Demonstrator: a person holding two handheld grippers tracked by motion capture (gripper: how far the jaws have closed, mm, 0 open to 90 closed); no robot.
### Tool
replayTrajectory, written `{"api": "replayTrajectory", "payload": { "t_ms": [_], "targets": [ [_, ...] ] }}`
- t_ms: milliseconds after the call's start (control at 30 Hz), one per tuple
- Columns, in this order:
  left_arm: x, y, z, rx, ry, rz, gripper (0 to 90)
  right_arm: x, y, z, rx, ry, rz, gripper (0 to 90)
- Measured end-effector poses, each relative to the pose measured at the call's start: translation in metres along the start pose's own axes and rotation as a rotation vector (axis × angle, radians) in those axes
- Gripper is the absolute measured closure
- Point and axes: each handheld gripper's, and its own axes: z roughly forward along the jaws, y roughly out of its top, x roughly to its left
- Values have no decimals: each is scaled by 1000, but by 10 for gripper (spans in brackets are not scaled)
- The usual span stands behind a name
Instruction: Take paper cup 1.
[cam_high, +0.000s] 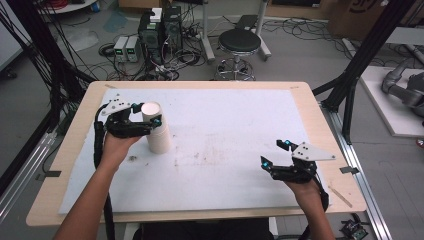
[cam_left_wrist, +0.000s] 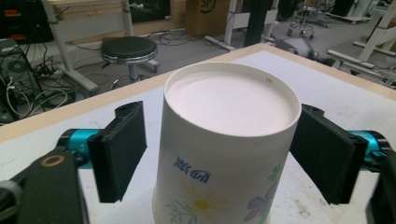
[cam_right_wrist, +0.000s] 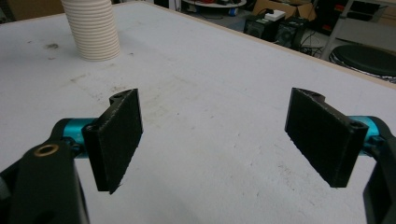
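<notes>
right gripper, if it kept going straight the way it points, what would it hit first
Probably nothing soon: ahead of the open right gripper lies bare white table mat. The stack of paper cups stands off to one side, though depth is hard to judge.

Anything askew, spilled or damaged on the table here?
Nothing stands out. The stack of paper cups stands upright, bottoms up, between the left gripper's jaws; only faint smudges mark the white mat.

stack of cups (cam_high: 157, 131) is set upside down on the table (cam_high: 225, 150), left half | left gripper (cam_high: 144, 114) is placed around its top | right gripper (cam_high: 276, 153) is held well apart, right, near the front edge | stool (cam_high: 240, 42) is seen behind the table
</notes>
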Motion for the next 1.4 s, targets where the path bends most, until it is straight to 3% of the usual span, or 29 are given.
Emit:
{"api": "replayTrajectory", "payload": {
  "t_ms": [133,367,700,967,1000,1100,1200,1400],
  "targets": [
    [0,0,0,-14,-14,10,314,0,0,0,1,-2,4,194],
    [-1,2,-1,-17,-20,27,318,0,0,1,3,1,3,194],
    [-3,24,-11,-70,-35,44,325,0,0,2,4,2,-3,195],
    [-6,45,-24,-129,-35,62,326,1,1,0,6,8,1,195],
    [-7,52,-30,-159,-29,62,326,1,1,0,4,9,0,195],
    [-8,58,-37,-189,-27,70,327,1,1,0,1,7,-4,195],
    [-11,65,-45,-229,-40,73,328,1,0,0,5,9,0,195],
    [-20,72,-52,-264,-75,82,330,1,1,1,7,13,3,195]
  ]
}}
